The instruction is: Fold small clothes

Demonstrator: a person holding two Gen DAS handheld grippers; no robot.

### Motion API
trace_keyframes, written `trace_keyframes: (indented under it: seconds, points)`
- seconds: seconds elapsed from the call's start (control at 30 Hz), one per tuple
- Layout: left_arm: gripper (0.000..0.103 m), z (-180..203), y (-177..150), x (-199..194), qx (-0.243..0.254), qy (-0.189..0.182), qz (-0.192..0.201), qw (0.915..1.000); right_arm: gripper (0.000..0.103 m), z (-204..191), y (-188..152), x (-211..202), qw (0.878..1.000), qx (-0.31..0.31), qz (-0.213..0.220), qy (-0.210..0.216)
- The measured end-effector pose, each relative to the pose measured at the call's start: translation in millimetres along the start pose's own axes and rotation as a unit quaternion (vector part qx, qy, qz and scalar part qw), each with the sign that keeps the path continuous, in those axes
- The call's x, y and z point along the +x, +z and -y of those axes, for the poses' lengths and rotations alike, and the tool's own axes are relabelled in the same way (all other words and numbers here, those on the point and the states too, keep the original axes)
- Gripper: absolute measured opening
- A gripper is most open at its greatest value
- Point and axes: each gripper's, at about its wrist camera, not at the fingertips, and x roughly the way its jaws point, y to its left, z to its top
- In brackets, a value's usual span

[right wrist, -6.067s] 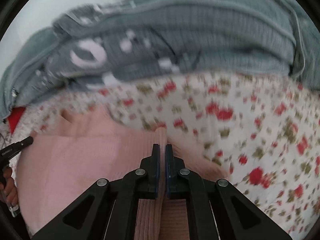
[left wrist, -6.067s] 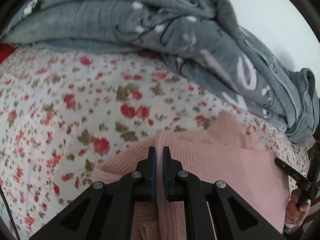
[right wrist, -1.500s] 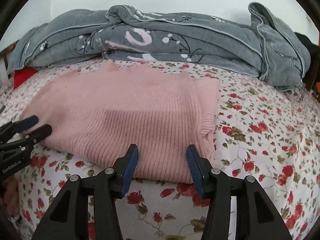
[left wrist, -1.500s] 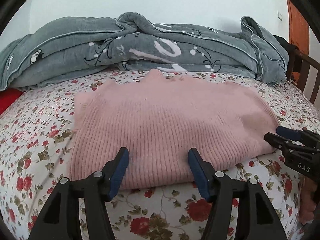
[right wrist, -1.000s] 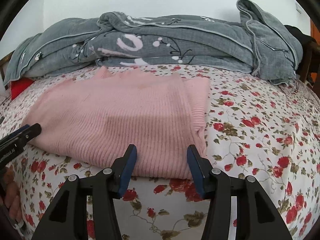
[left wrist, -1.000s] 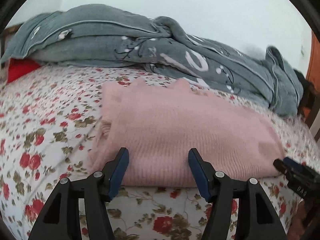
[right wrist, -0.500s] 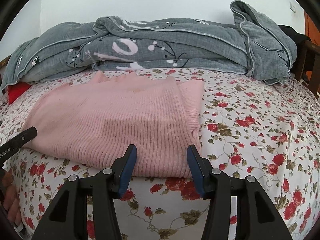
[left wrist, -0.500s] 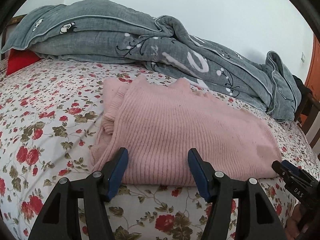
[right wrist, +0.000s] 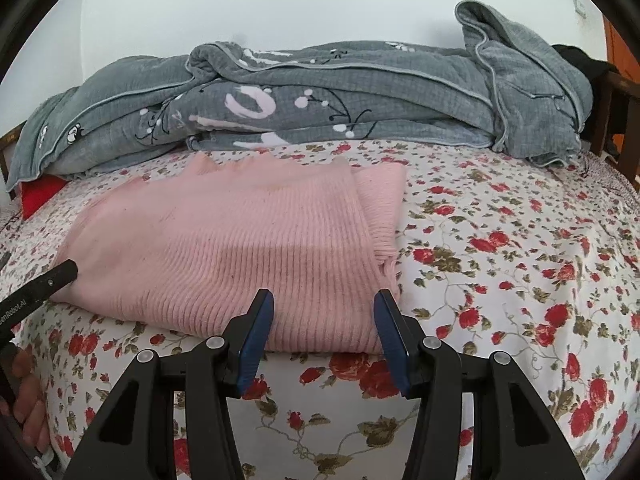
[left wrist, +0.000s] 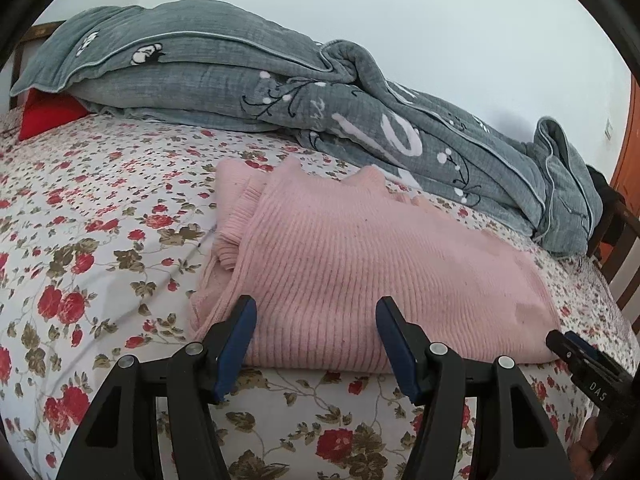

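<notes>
A pink ribbed knit sweater lies folded into a wide flat rectangle on the floral bed sheet; it also shows in the right wrist view. My left gripper is open and empty, just short of the sweater's near left edge. My right gripper is open and empty, just short of the near right edge. Each gripper's tip shows at the edge of the other's view: the right one, the left one.
A rumpled grey quilt lies along the wall behind the sweater, seen also in the right wrist view. A red pillow peeks out at the far left. A wooden bed frame stands at the right.
Six seconds ago both grippers were shut on the sweater's fabric; both are open and drawn back. Over the last second both views shifted slightly while the sweater lay still.
</notes>
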Motion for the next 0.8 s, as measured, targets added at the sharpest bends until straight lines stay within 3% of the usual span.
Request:
trace_keyframes:
  seconds: [0.13, 0.33, 0.6, 0.8]
  points:
    - [0.060, -3, -1, -2, -0.010, 0.001, 0.004, 0.9999, 0.054, 10, 1, 2, 1.000, 0.026, -0.006, -0.013]
    - [0.060, -4, -1, -2, -0.012, 0.000, 0.002, 0.9999, 0.055, 39, 3, 12, 0.994, 0.100, -0.034, 0.036]
    - [0.060, -3, -1, -2, -0.013, 0.001, 0.002, 0.9999, 0.055, 33, 2, 10, 0.996, 0.080, -0.030, 0.014]
    - [0.060, 4, 0, -17, 0.016, 0.019, 0.038, 0.9990, 0.055, 39, 3, 9, 0.995, 0.096, -0.029, 0.026]
